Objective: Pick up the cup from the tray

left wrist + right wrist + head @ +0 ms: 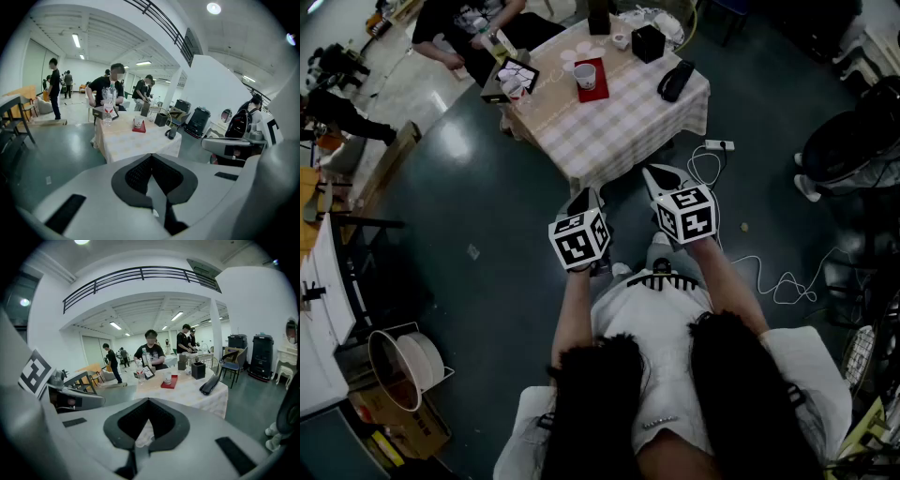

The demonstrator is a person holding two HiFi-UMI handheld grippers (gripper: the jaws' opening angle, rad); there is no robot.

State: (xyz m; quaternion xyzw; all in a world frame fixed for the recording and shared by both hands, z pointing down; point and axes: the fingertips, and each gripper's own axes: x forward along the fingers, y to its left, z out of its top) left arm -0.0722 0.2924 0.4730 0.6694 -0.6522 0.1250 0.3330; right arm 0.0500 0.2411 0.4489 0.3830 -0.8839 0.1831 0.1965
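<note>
A white cup (585, 76) stands on a small red tray (598, 87) on the checked-cloth table (619, 117), well ahead of me. Both grippers hang in the air short of the table's near edge, over the dark floor. My left gripper (584, 198) and right gripper (660, 174) point toward the table, jaws together, nothing between them. In the left gripper view the cup (138, 122) and tray (139, 129) sit far beyond the shut left gripper (151, 155). The right gripper view shows the cup (167, 377) on its tray (170, 383) past the shut right gripper (148, 400).
On the table lie a black case (676, 80), a black box (648, 42) and a water bottle (108, 111). A person (459, 28) sits at its far side. A power strip (718, 145) and white cable lie on the floor at the right. A bucket (398, 367) stands at lower left.
</note>
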